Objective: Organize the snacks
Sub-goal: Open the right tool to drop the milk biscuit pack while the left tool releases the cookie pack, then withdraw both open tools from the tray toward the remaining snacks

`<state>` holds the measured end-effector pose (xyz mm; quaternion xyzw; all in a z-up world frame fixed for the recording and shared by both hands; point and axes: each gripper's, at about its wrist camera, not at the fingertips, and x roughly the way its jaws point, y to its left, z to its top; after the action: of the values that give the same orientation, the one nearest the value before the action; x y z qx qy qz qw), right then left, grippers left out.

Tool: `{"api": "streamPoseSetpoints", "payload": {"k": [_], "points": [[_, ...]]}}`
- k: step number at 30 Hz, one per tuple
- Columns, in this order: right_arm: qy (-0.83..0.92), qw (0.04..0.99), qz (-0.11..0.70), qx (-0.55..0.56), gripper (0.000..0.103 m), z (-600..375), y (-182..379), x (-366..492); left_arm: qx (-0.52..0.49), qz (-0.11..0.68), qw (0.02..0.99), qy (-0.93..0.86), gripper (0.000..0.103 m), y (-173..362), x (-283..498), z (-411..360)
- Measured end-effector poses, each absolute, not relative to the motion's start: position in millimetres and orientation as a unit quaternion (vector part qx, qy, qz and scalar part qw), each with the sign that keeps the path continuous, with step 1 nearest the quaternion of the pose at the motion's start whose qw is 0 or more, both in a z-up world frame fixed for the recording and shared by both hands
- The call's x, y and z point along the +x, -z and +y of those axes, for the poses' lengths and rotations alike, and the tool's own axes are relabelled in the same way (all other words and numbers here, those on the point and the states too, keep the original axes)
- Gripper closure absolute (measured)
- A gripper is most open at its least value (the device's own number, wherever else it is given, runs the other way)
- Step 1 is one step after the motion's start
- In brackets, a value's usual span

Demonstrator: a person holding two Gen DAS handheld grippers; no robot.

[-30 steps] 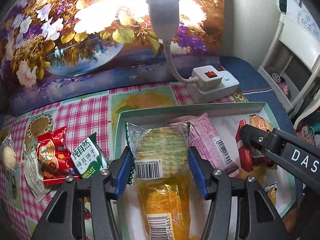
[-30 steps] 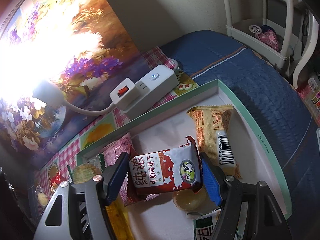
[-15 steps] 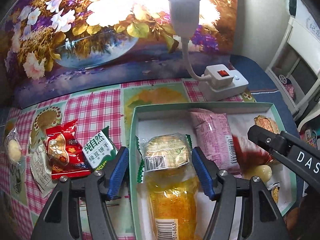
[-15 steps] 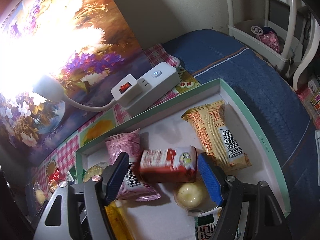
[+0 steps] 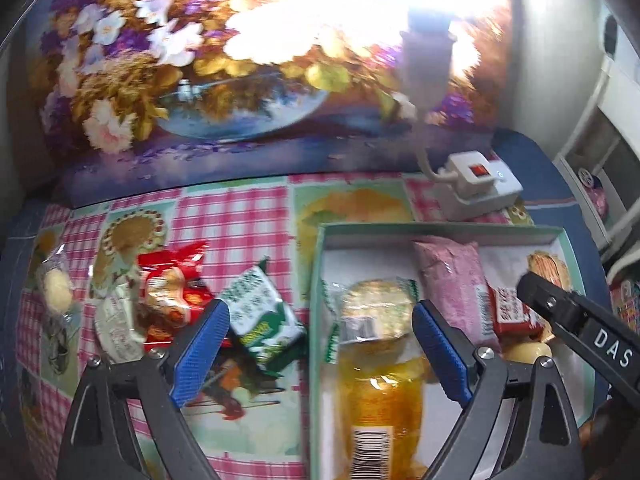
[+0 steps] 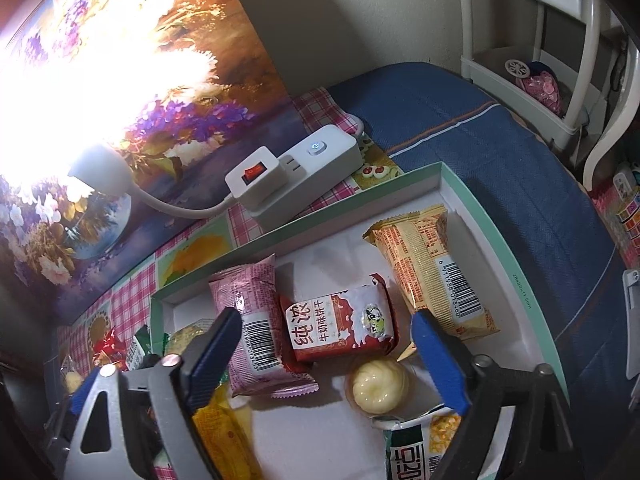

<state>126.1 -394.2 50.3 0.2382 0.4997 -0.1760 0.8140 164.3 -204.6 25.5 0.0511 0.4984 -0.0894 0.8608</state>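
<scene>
Over the tray: both hand-held grippers point steeply down at the snacks.
Left gripper [image 5: 318, 354]: jaws opening and already wide; nothing is gripped. Its blue pads straddle the left wall of the tray [image 5: 316, 280], with the green biscuit packet [image 5: 264, 320] on the cloth by the left pad and the round cracker packet [image 5: 376, 308] in the tray by the right pad. Neither packet is pressed.
Right gripper [image 6: 324, 354]: jaws opening, wide, empty. The red milk-biscuit packet [image 6: 340, 324] lies flat on the tray floor between the pads, clear of both.
Tray contents: pink packet [image 6: 252, 320] just left of the red one; orange wafer packet [image 6: 432, 268] toward the right wall; a pale round pastry [image 6: 378, 386] just below the red packet; a yellow packet [image 5: 380, 404] under the crackers; a green-and-white packet [image 6: 416, 452] at the lower edge, only partly seen.
Outside the tray: a red snack packet [image 5: 172, 292], a pale wrapped sweet [image 5: 56, 292] and what may be a white wrapper [image 5: 116, 328], blurred, on the checked tablecloth [image 5: 236, 220].
Surface and room: a white power strip [image 6: 304, 172] with a lit lamp [image 6: 100, 168] just beyond the tray's far wall; a flower painting [image 5: 180, 80] behind; blue fabric [image 6: 500, 160] right of the tray; a white rack [image 6: 532, 72] at far right.
Open room: bare tray floor near the far-left corner and along the right wall.
</scene>
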Motion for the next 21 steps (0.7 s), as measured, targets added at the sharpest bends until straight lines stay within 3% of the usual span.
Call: {"api": "streamPoseSetpoints", "payload": {"k": [3, 5, 21], "points": [[0.178, 0.813, 0.505, 0.228, 0.008, -393, -49, 127, 0.046, 0.498, 0.864, 0.060, 0.010, -23, 168, -193], [0.177, 0.814, 0.507, 0.223, 0.000, -391, -48, 128, 0.041, 0.499, 0.865, 0.042, 0.008, -20, 169, -185], [0.166, 0.812, 0.519, 0.211, 0.000, -382, -43, 132, 0.009, 0.515, 0.857, -0.005, 0.004, -9, 182, -157]]}}
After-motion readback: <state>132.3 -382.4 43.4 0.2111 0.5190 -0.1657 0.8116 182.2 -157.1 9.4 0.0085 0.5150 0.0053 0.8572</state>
